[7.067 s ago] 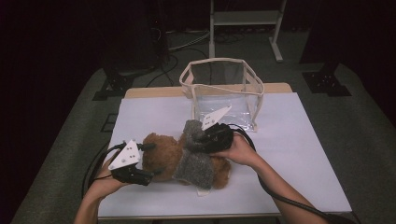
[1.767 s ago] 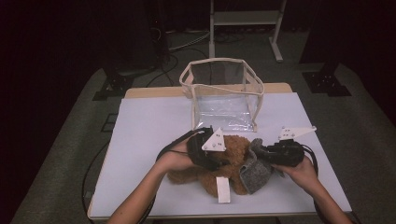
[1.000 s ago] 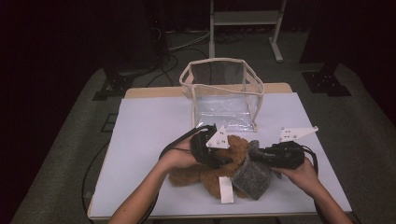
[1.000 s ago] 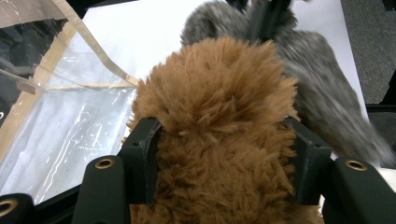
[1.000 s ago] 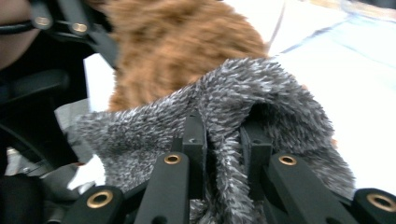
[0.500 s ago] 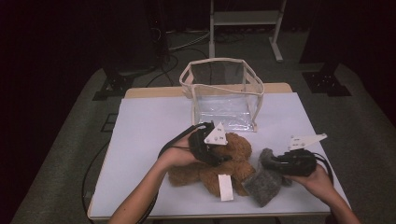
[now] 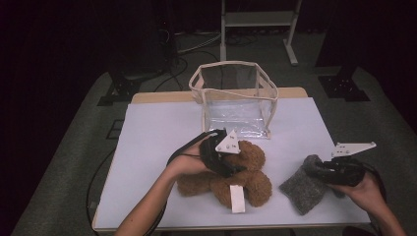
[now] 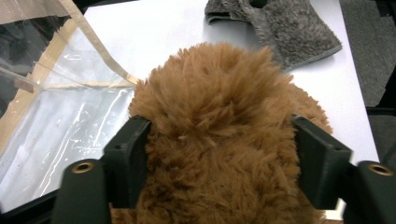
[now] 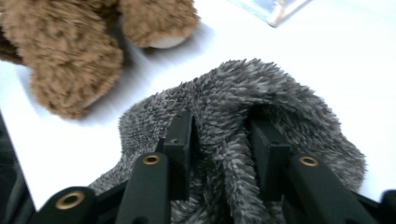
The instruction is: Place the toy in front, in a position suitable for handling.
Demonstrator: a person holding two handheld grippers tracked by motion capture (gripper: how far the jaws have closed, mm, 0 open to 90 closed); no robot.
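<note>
The white table [image 7: 157,132] carries a clear bag [image 7: 236,101] at the rear. The brown plush bear [image 7: 246,177] lies centre-front, its head grasped by the left gripper [image 7: 231,169], jaws widening. The grey fleece garment [image 7: 305,189] lies right, a fold between the right gripper [image 7: 314,169] jaws, which are releasing. Withdraw clear of fibres.

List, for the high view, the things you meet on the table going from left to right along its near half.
left gripper → brown plush bear → grey fleece garment → right gripper
</note>
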